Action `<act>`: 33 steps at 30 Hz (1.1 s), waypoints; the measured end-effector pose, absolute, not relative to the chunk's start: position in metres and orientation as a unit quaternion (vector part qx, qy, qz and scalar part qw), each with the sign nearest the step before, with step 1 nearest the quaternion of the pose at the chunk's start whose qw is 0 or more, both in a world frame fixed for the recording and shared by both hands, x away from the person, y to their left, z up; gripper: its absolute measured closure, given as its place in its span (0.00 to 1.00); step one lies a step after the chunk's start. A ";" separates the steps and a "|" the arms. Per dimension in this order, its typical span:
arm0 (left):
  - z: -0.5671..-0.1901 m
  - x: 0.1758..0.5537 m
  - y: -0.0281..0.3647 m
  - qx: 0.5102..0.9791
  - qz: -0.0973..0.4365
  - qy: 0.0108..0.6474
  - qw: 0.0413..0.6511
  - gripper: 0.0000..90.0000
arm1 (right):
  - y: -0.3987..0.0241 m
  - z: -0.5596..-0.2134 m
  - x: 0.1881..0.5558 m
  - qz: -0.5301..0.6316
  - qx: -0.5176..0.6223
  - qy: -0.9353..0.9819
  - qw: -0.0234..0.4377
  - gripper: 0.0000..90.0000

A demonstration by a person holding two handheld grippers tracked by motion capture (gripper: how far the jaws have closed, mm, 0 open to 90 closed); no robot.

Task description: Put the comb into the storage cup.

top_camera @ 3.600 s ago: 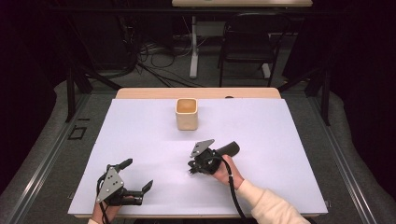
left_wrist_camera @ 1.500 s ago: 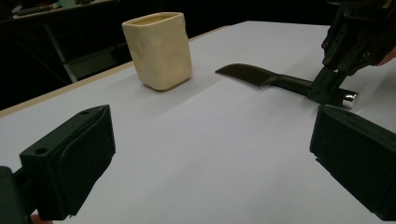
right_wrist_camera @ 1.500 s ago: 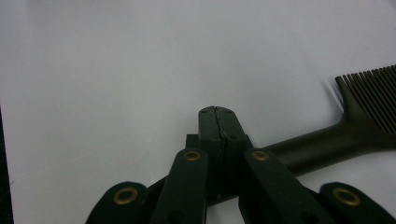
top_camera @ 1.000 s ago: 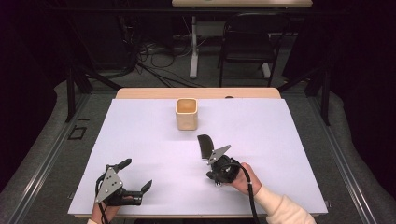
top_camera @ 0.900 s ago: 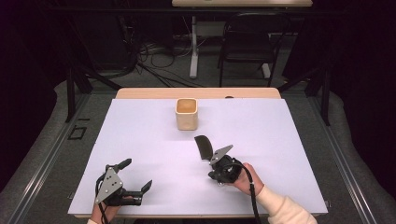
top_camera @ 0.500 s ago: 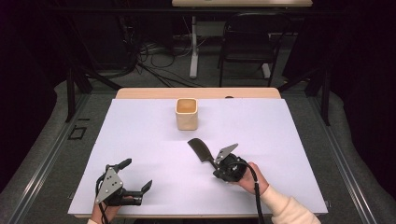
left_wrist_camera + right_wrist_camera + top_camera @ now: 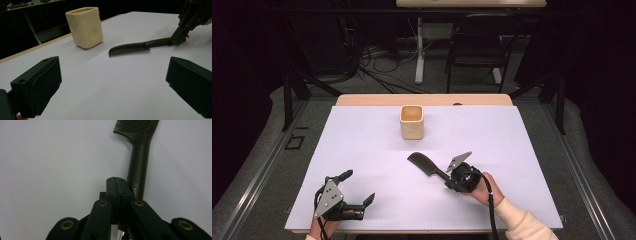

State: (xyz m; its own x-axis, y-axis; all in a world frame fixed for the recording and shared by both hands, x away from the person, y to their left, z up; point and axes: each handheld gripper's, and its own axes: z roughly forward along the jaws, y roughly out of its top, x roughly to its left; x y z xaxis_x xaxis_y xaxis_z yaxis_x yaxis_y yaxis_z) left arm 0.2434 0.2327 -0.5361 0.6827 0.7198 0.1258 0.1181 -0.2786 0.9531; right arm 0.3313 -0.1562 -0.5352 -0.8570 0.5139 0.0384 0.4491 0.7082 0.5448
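One dark comb [image 7: 140,47]: fine teeth, long straight handle, white lettering.

1. Comb [image 7: 426,166]: dark olive-black all over, with small pale lettering on the handle.
2. Cup [image 7: 412,121]: plain cream yellow outside, tan inside, no pattern.
3. Table cover [image 7: 362,150]: plain white with a faint lilac tint.
4. Table edge [image 7: 377,100]: light wood colour.
5. Right gripper [image 7: 117,185]: black, with brass-coloured rivets.
6. Left gripper [image 7: 360,189]: black, grey plate on top.
7. Sleeve [image 7: 524,225]: cream.
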 end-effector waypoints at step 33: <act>-0.536 0.242 0.233 0.747 0.284 0.279 0.532 0.00 | -0.172 -0.538 0.346 0.258 0.282 0.921 0.078 1.00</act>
State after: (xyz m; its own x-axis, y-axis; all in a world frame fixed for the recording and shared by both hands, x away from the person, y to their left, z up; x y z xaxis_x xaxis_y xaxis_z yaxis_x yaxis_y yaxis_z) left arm 0.2424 0.2326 -0.5356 0.6829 0.7193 0.1278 0.1142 -0.2779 0.9538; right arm 0.3457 -0.1717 -0.5377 -0.8285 0.5600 0.0028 0.4798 0.7072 0.5193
